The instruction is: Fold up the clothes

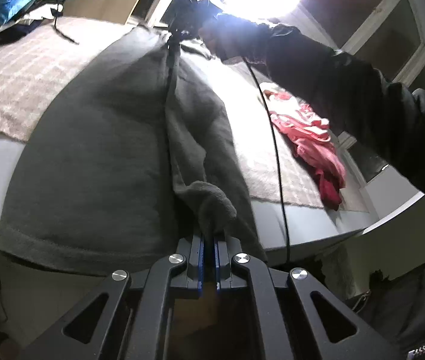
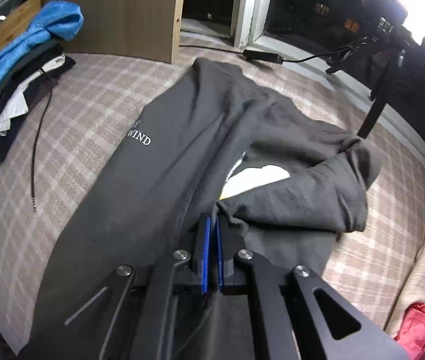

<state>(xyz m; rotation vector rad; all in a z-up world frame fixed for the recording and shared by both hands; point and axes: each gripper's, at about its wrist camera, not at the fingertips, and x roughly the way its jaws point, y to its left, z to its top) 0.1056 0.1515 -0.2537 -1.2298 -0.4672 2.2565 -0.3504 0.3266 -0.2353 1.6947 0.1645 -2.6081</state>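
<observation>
A bed covered by a beige checked blanket (image 2: 92, 114) is seen, with a dark grey fleece sweatshirt (image 2: 152, 180) spread across it. Bunched folds of that sweatshirt are pinched by the left tongs (image 1: 209, 237) and by the right tongs (image 2: 212, 222).

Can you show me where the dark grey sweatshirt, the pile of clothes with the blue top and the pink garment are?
dark grey sweatshirt (image 2: 152, 180), right wrist view, on its flat body.
pile of clothes (image 2: 29, 48), right wrist view, on the blue top.
pink garment (image 1: 311, 138), left wrist view, on its crumpled middle.
</observation>
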